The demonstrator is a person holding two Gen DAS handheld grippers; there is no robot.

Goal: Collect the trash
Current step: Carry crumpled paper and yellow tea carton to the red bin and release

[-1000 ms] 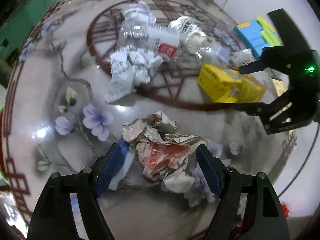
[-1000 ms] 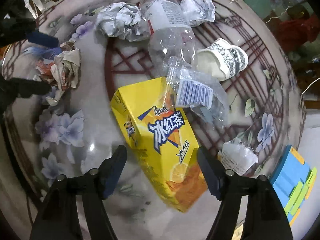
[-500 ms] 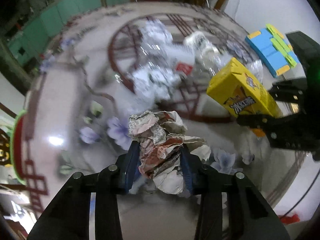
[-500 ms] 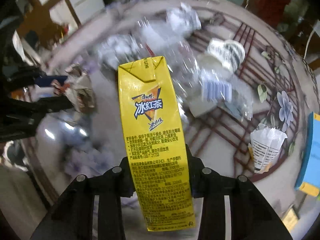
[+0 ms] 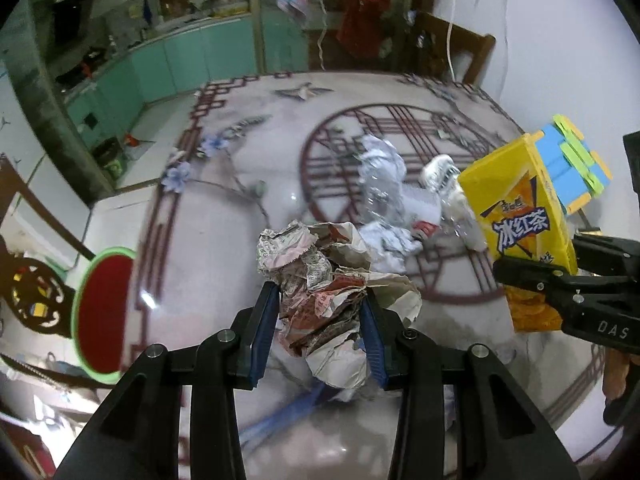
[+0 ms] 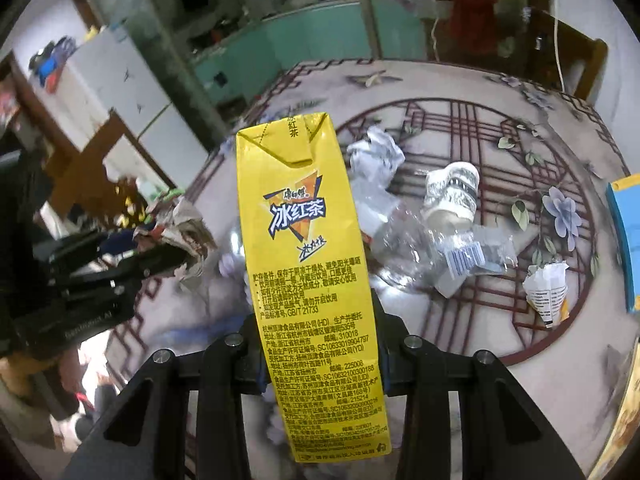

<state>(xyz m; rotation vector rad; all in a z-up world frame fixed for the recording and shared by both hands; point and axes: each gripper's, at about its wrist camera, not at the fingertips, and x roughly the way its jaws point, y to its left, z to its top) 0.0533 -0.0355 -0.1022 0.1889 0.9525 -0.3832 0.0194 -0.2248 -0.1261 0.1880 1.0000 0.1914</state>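
My left gripper (image 5: 320,328) is shut on a crumpled paper wad (image 5: 332,280) with red print and holds it above the table. My right gripper (image 6: 318,344) is shut on a yellow iced-tea carton (image 6: 308,272), held upright above the table; the carton also shows in the left wrist view (image 5: 520,216). The left gripper and its paper wad (image 6: 180,236) show at the left of the right wrist view. On the round table lie a white paper ball (image 6: 376,156), a crushed paper cup (image 6: 452,192), a clear plastic bottle (image 6: 436,256) and a torn paper scrap (image 6: 548,292).
The round table (image 5: 224,208) has a glossy floral top with a dark red lattice ring. A blue and green block stack (image 5: 572,168) stands at its right edge. A red stool with a green rim (image 5: 100,308) stands left of the table. A wooden chair (image 5: 452,52) is behind.
Both grippers closed on their items and lifted: the left took the paper wad, the right took the yellow carton off the table. Both views now tilt up toward the room.
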